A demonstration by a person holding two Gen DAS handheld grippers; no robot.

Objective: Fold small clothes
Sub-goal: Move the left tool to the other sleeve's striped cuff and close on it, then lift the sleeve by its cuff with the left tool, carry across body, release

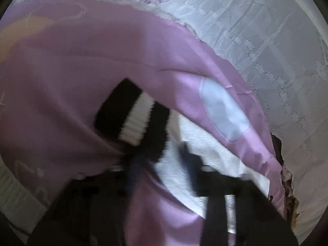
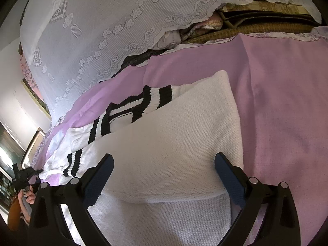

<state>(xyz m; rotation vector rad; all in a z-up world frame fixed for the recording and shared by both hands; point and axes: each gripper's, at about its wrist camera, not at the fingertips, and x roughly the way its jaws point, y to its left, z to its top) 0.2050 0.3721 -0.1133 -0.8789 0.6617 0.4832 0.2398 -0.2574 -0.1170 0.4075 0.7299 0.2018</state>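
White sweater [image 2: 168, 143] with black stripes on pink sheet [image 2: 287, 102], right gripper [image 2: 164, 176] jaws wide over folded sweater, left gripper [image 1: 164, 160] blurred, jaw state unclear.

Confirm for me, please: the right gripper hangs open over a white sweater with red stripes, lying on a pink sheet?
Nearly right. The sweater has black stripes, not red; the right wrist view shows them clearly. The right gripper does hang open over it, on the pink sheet.
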